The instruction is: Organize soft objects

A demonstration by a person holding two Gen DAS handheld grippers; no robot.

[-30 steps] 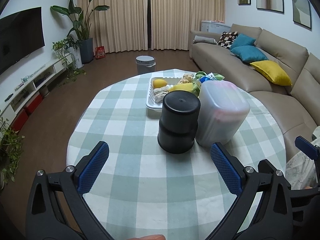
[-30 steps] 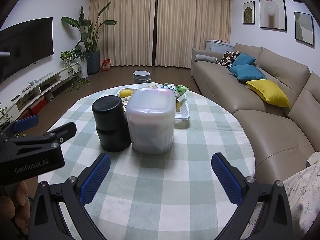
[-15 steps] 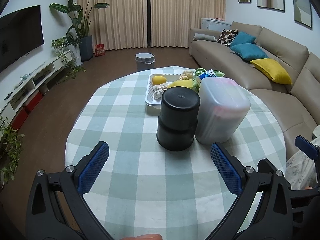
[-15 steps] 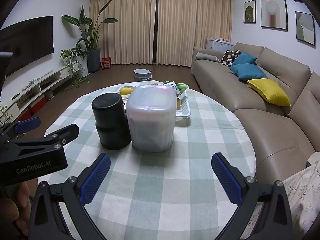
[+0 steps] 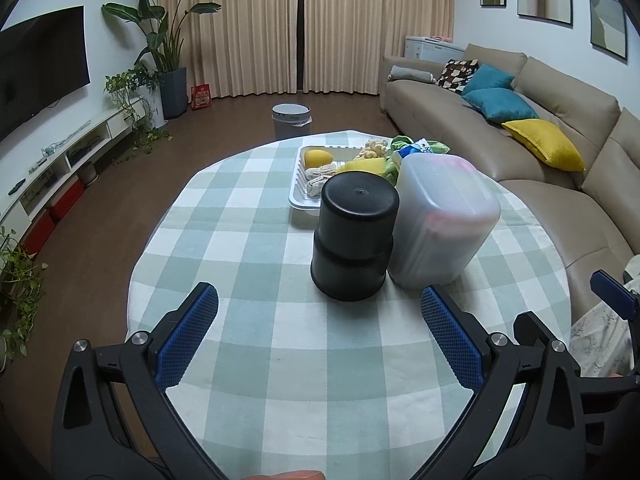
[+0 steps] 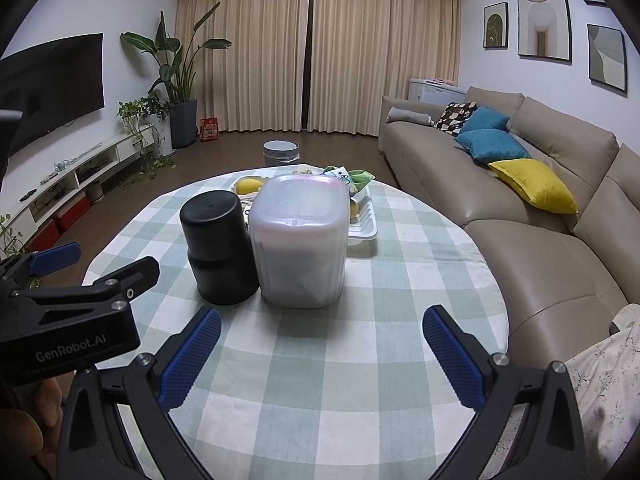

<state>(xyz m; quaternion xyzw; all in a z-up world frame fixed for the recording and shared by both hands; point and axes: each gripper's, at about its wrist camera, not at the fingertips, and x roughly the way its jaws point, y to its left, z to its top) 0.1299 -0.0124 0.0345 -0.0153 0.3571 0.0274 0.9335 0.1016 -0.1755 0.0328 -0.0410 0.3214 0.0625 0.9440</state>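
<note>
A white tray (image 5: 298, 194) at the far side of the round checked table (image 5: 248, 240) holds several soft items: a yellow one (image 5: 318, 157), cream knitted pieces (image 5: 320, 176) and green cloth (image 5: 400, 144). In front of it stand a black cylinder container (image 5: 354, 236) and a frosted plastic box (image 5: 444, 216), both upside down and side by side. My left gripper (image 5: 318, 300) is open and empty, near the black container. My right gripper (image 6: 320, 322) is open and empty, in front of the frosted box (image 6: 300, 240). The tray's rim (image 6: 366, 232) shows behind the box.
A beige sofa (image 5: 560, 152) with blue and yellow cushions runs along the right. A grey bin (image 5: 291, 120) stands on the floor beyond the table. A TV unit (image 5: 52, 160) and plants are on the left. The left gripper's body (image 6: 72, 320) shows in the right wrist view.
Both grippers have risen or pulled back slightly; the containers sit a little lower and farther in view. Both stay open. Nothing on the table has moved.
</note>
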